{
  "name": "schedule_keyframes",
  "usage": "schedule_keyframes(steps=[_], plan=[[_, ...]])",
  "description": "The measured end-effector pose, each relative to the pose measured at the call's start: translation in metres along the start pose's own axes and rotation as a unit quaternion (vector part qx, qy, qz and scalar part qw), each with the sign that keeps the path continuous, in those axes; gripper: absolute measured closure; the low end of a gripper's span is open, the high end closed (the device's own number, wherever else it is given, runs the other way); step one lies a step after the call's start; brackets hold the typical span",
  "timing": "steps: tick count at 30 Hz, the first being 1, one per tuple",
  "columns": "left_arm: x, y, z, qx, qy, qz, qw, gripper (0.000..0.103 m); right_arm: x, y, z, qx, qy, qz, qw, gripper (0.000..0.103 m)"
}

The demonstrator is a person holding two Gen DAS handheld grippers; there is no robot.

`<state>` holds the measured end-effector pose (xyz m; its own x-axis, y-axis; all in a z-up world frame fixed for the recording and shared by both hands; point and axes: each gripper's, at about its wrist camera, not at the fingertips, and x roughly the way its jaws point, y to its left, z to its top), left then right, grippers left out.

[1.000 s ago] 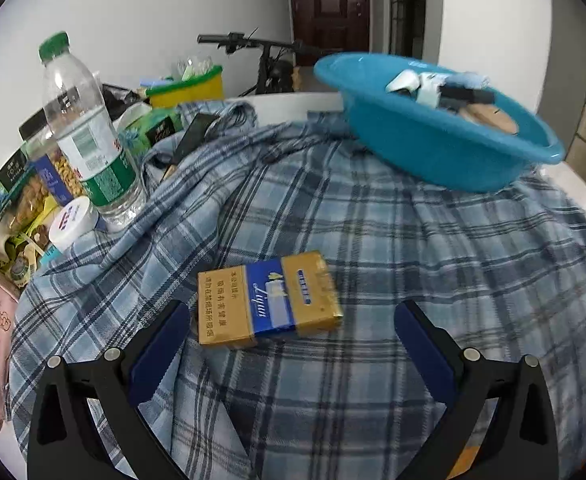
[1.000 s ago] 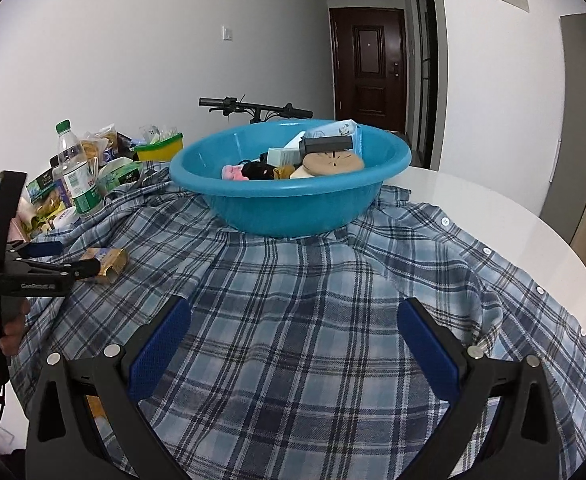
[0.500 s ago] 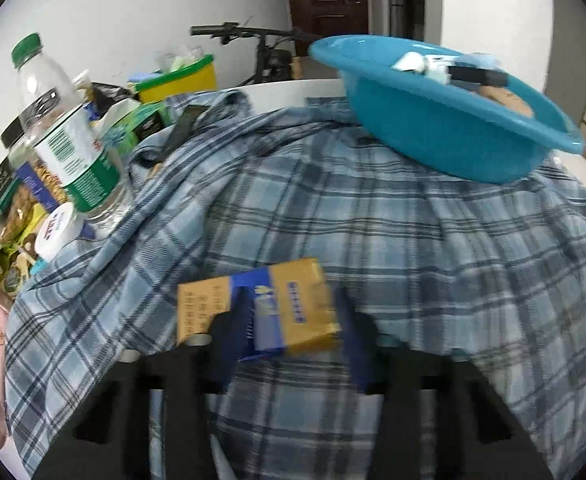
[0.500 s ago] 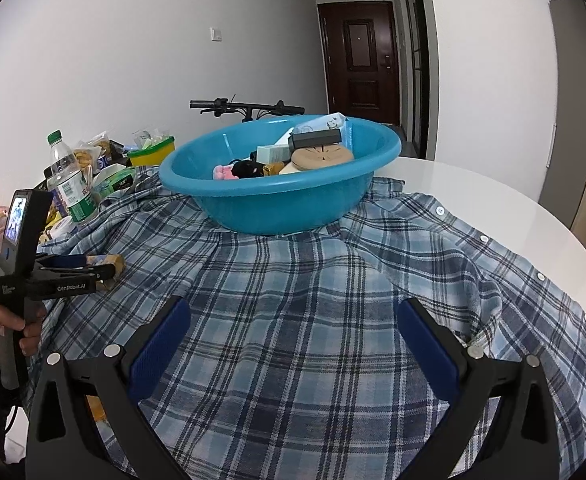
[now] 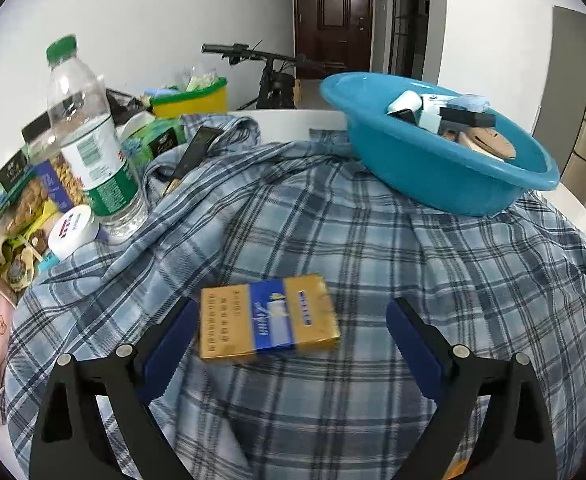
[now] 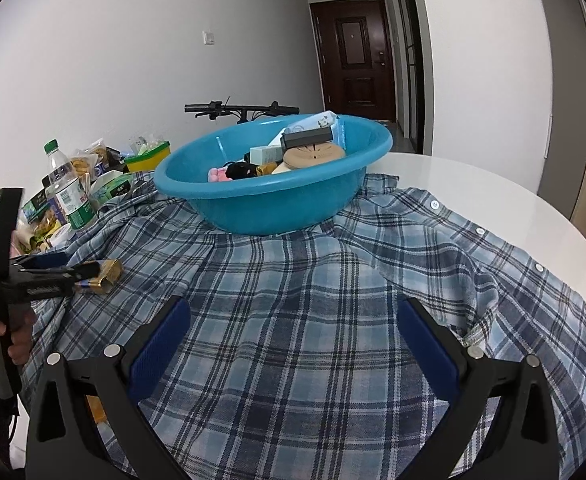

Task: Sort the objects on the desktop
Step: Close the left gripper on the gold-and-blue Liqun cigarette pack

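bench (image 6: 473, 184): white and round, plaid shirt (image 5: 333, 240) spread over it
pack (image 5: 268, 316): flat on the shirt, between the left tool (image 5: 289, 330) fingers, which are apart
right tool (image 6: 293, 336): spread wide too, nothing in it
basin (image 6: 273, 204): further back, on the shirt

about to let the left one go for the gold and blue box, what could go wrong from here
1. The gold and blue box sits off-centre, near the left hand-held gripper's left finger, with a wide gap to the right one; closing could shove or twist it.
2. It lies on the loose plaid shirt; the fingers may pinch cloth and tug the blue basin resting on it.
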<state>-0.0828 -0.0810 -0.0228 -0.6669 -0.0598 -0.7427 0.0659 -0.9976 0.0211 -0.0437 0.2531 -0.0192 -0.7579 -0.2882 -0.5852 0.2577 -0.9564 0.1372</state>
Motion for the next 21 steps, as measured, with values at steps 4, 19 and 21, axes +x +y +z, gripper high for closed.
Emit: schedule_keyframes(steps=[4,19,21], plan=[[0.014,0.005,-0.003,0.007,0.023,0.024,0.9994,0.007,0.003,0.0,-0.001,0.001,0.005,0.001,1.0,0.0],[0.015,-0.036,-0.021,0.026,0.049,-0.102,0.9932,0.007,0.006,0.001,-0.002,0.001,0.01,0.001,1.0,0.0],[0.011,-0.052,-0.022,0.037,0.05,-0.121,0.9907,0.007,0.005,0.001,-0.002,0.001,0.01,0.001,1.0,0.0]])
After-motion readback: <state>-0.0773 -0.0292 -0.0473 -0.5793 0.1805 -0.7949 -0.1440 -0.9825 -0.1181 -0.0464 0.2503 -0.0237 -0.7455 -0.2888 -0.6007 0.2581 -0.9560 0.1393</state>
